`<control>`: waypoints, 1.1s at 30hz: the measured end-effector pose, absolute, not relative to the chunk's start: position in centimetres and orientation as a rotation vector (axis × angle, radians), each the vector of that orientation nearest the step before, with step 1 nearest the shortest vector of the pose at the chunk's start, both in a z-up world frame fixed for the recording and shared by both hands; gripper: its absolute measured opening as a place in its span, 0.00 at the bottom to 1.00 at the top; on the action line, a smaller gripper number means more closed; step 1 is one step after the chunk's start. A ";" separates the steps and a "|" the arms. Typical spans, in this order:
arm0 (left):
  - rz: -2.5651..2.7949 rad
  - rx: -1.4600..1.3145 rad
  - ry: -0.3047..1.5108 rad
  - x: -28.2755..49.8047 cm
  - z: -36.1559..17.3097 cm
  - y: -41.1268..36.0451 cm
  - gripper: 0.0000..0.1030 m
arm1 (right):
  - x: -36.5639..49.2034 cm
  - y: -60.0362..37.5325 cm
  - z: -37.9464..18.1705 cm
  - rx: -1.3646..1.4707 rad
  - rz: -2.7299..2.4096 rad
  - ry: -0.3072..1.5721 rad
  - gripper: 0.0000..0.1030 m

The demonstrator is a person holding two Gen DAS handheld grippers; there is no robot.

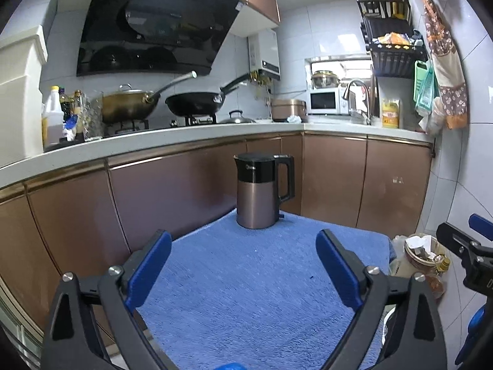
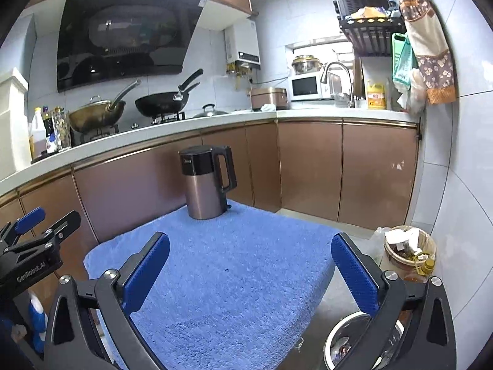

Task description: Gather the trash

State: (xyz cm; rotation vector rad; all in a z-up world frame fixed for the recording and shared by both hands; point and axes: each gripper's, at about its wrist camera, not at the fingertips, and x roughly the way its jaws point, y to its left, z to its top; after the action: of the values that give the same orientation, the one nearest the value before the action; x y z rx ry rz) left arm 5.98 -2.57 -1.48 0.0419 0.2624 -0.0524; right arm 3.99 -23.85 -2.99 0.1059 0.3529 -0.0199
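The left gripper (image 1: 243,246) hangs over the blue towel (image 1: 252,277) with its blue-padded fingers (image 1: 151,265) spread wide and nothing between them. The right gripper (image 2: 251,251) sits beside it, just to the right, fingers likewise apart and empty. An electric kettle (image 1: 262,189) stands upright at the towel's far edge, in front of the brown cabinets (image 1: 172,185). The trash bin (image 2: 408,248), filled with crumpled paper and scraps, stands on the floor past the towel's right edge, near the tiled wall. A metal bowl (image 2: 345,342) lies low under the right gripper's right finger.
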 end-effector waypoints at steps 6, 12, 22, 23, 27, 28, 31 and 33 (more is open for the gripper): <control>-0.045 0.052 0.224 4.7 -0.7 -2.3 0.92 | 2.9 -23.4 -2.2 0.091 -0.030 0.323 1.00; -0.064 0.046 0.219 4.0 -0.5 -2.3 0.92 | 2.2 -23.1 -2.0 0.070 -0.046 0.305 1.00; -0.100 0.037 0.245 4.6 -1.0 -2.7 0.92 | 2.1 -23.5 -2.7 0.059 -0.097 0.307 1.00; -0.102 0.038 0.247 4.6 -1.0 -2.7 0.92 | 2.1 -23.6 -2.7 0.061 -0.100 0.309 1.00; -0.107 0.041 0.252 4.6 -1.0 -3.0 0.92 | 1.9 -23.8 -2.9 0.069 -0.112 0.311 1.00; -0.109 0.041 0.252 4.6 -1.0 -3.1 0.92 | 1.9 -23.9 -2.9 0.071 -0.116 0.311 1.00; -0.113 0.049 0.250 4.7 -1.1 -3.0 0.92 | 1.7 -24.1 -2.9 0.076 -0.124 0.309 1.00; -0.116 0.054 0.249 4.6 -1.1 -3.1 0.92 | 1.7 -24.1 -2.9 0.077 -0.131 0.309 1.00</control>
State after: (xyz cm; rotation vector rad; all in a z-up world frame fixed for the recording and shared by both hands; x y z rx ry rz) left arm 4.60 -3.08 -1.06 0.0535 0.2485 -0.1158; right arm 1.67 -24.14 -2.93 0.0772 0.3086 -0.1306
